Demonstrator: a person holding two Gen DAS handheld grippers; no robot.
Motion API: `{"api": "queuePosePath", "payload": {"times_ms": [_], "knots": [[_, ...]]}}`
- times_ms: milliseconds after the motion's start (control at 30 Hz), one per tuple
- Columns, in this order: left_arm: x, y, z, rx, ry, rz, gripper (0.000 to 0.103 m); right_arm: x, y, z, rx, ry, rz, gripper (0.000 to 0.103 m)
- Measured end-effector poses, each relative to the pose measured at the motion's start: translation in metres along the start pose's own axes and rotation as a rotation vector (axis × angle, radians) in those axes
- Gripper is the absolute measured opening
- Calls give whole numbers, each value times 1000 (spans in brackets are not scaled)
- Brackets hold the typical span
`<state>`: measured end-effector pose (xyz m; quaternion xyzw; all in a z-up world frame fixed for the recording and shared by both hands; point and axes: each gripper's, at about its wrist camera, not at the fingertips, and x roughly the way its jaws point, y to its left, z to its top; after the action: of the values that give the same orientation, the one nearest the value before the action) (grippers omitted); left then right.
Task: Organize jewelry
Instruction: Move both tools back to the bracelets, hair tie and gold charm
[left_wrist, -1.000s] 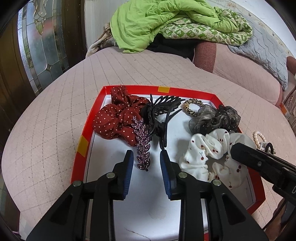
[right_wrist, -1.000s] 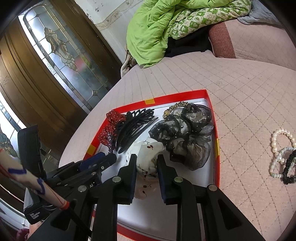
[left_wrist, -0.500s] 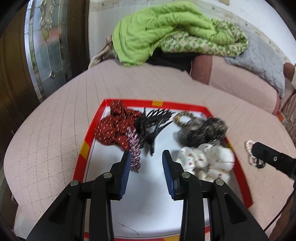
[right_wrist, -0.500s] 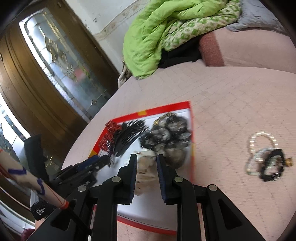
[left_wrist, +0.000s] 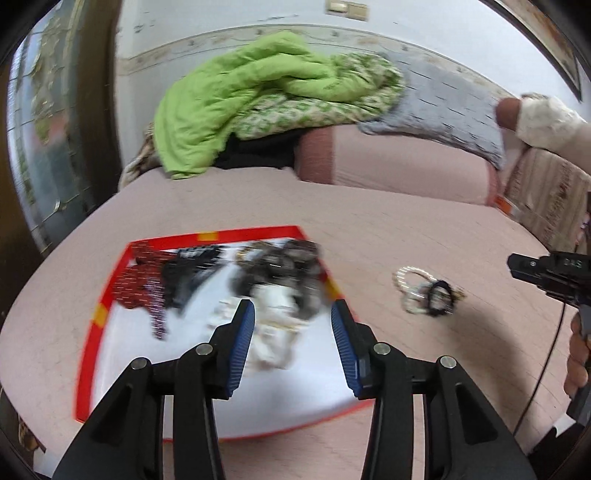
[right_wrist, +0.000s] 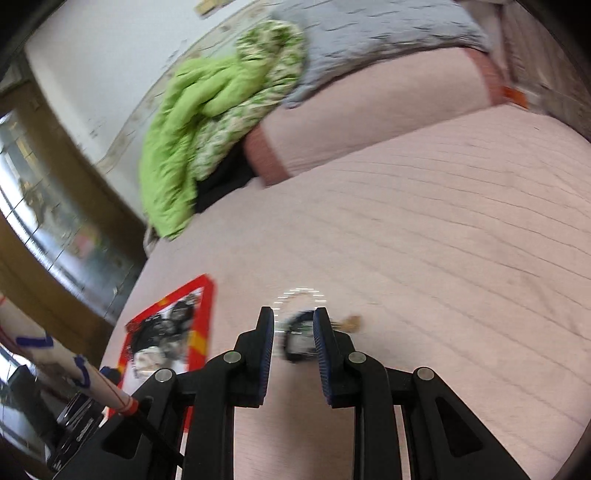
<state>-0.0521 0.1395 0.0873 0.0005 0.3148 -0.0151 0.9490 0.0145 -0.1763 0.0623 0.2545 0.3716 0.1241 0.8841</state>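
A red-rimmed white tray lies on the pink bed cover and holds a red dotted scrunchie, a black claw clip, a dark gauzy scrunchie and a white scrunchie. My left gripper hovers over the tray's near right part. Its jaws are opening and nothing is pressed between them. To the right of the tray, a small heap of pearl and black bracelets rests on the cover. My right gripper is just in front of the bracelets, its pads slightly apart and empty. The view is blurred.
A green quilt, a grey blanket and a pink bolster are piled at the far side of the bed. A glass-panelled wooden door stands at the left. A hand holds the right gripper's handle.
The right gripper has swung right, from above the tray to the bracelets on the cover. The left gripper has drawn back and to the right, and its jaws stand wider.
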Motion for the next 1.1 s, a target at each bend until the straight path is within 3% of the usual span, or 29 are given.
{"api": "queuePosePath", "payload": {"times_ms": [267, 433, 600, 833, 1000, 1100], "knots": [[19, -75, 0, 101, 85, -200, 42, -21, -37, 0, 37, 3, -29, 24], [58, -105, 2, 67, 212, -330, 42, -32, -48, 4, 78, -1, 7, 24], [94, -126, 6, 75, 282, -331, 35, -38, -49, 6, 84, -10, 44, 24], [125, -140, 17, 78, 290, -274, 30, -37, -40, 8, 54, 2, 85, 24], [151, -147, 13, 92, 331, -244, 12, -37, -42, 9, 57, 4, 89, 24], [153, -147, 8, 92, 308, -237, 9, -33, -44, 10, 61, 10, 76, 24]]}}
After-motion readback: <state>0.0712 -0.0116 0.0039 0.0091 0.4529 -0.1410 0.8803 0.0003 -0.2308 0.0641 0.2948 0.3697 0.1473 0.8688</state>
